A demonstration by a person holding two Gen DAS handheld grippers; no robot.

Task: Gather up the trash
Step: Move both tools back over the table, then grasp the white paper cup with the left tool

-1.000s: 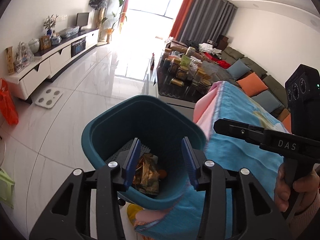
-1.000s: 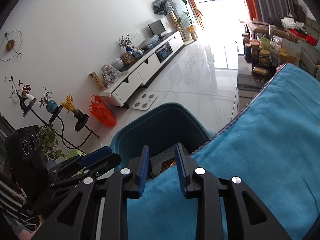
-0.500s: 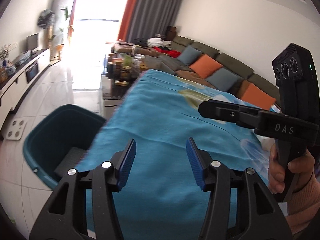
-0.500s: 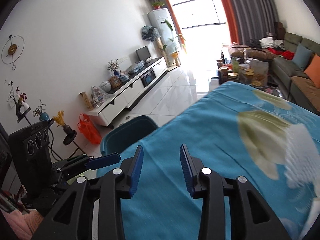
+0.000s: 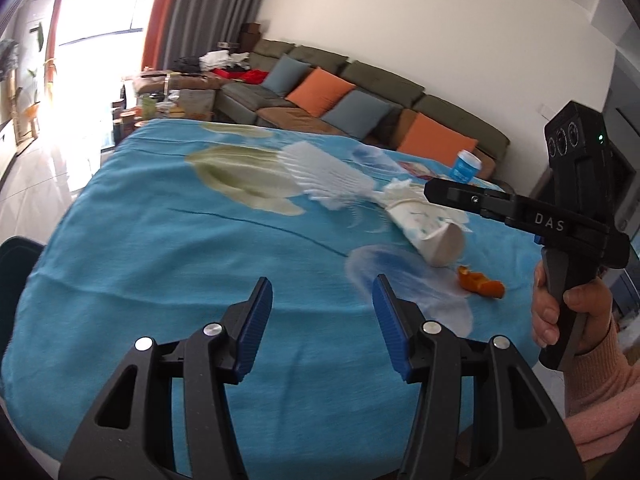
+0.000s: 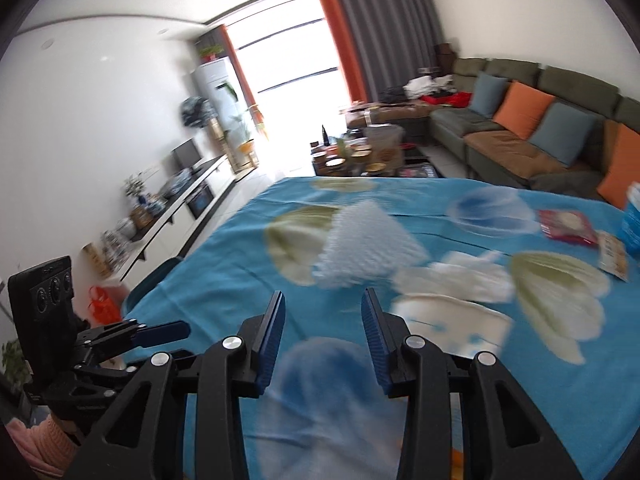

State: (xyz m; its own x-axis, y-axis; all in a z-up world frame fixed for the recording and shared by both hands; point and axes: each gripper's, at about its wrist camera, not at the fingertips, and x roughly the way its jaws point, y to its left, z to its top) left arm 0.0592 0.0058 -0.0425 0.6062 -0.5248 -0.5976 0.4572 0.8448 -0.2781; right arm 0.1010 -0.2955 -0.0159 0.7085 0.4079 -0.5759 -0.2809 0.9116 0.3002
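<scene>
Blue counter [image 5: 160, 240]: left view alone shows orange peel [image 5: 480, 285]; right alone shows red packet [image 6: 566, 227]. Both grippers' fingers spread, empty: left gripper [image 5: 322, 298], right gripper [image 6: 323, 310].

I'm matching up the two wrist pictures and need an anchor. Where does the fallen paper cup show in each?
Left wrist view: the paper cup lies on its side right of centre, just beyond the orange peel.
Right wrist view: the cup is blurred, lower right of centre, just right of the right tongs.
Shared landmark: the white ribbed piece beyond the cup.
</scene>
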